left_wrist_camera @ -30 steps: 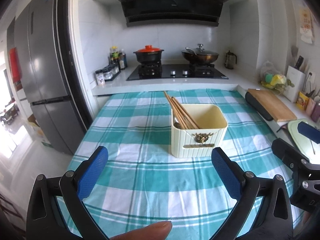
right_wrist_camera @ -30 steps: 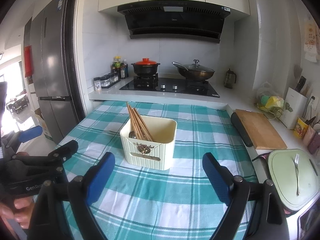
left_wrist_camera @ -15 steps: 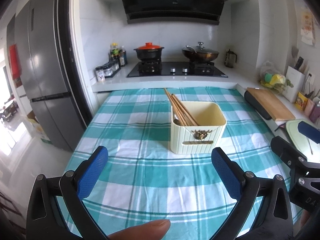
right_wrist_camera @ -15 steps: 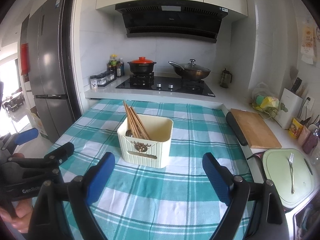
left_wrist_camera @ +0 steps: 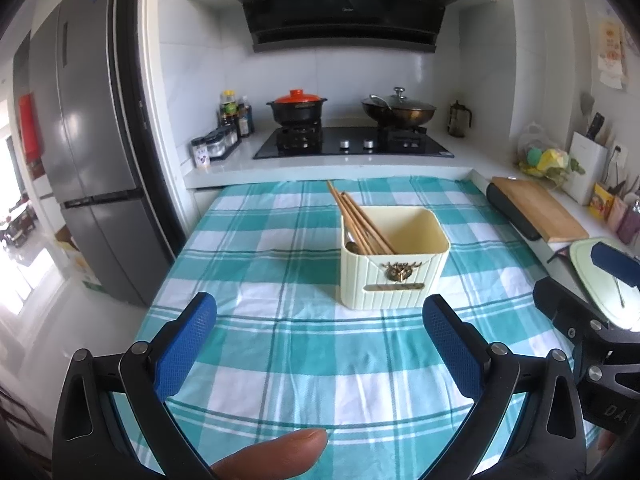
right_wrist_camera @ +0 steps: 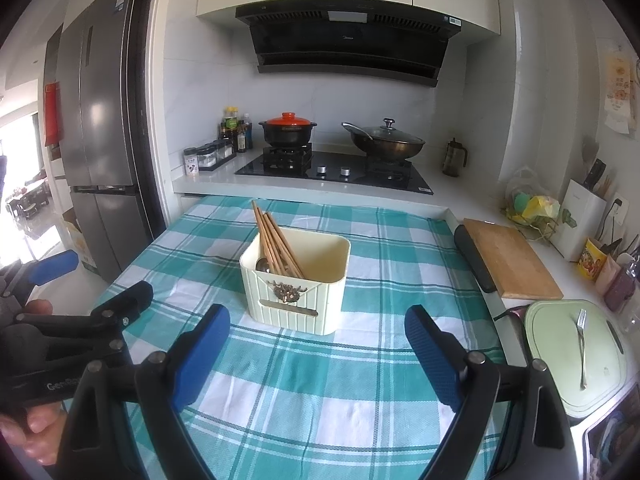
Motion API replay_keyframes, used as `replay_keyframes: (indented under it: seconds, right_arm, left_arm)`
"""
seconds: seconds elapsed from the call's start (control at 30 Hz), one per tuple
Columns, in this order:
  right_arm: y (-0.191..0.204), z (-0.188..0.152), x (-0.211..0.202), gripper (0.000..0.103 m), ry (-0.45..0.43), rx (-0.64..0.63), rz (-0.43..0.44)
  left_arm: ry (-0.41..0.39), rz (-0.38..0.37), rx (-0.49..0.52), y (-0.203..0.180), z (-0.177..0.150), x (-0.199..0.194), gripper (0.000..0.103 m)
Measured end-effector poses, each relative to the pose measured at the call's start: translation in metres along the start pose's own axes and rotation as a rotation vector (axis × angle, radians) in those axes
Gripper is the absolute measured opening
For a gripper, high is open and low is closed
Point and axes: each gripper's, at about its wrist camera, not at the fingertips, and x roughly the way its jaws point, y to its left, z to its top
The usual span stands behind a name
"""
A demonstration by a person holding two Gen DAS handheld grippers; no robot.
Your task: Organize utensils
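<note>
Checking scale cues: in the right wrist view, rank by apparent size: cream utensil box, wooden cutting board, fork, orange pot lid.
1. cream utensil box
2. wooden cutting board, close to the box, and farther off, so unsure
3. orange pot lid and fork: similar; fork thin, lid distant

Table under teal plaid cloth point(left_wrist_camera: 280, 360), cream utensil box point(left_wrist_camera: 394, 280) centred

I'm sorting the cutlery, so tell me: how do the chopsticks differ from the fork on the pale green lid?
The chopsticks are brown and wooden-looking; the fork is shiny metal. The chopsticks lean as a bundle inside the cream holder on the checked cloth; the fork lies flat, alone, on the green lid off to the right. Neither is held by any jaws.
</note>
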Motion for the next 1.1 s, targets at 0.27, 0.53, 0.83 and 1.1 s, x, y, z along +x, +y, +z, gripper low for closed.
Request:
replay_keyframes:
  seconds: [0.27, 0.53, 0.83, 1.1]
  right_arm:
    - [0.0009, 0.0014, -0.0039, 0.091, 0.004, -0.007, -0.003]
    - [0.0006, 0.0012, -0.0012, 0.091, 0.021, -0.004, -0.007]
    - [-0.0004, 0.0007, -0.0011, 0.091, 0.024, -0.007, -0.007]
    - [-0.0024, -0.0018, 0.0006, 0.091, 0.026, -0.001, -0.012]
  left_arm:
    - [-0.018, 0.007, 0.012, -0.0026, 0.0028, -0.0048, 0.103]
    - [-0.017, 0.007, 0.012, -0.0028, 0.0032, -0.0050, 0.103]
    - [-0.017, 0.006, 0.014, -0.0034, 0.0031, -0.0044, 0.103]
    - [-0.012, 0.001, 0.028, -0.0095, 0.0018, -0.0021, 0.103]
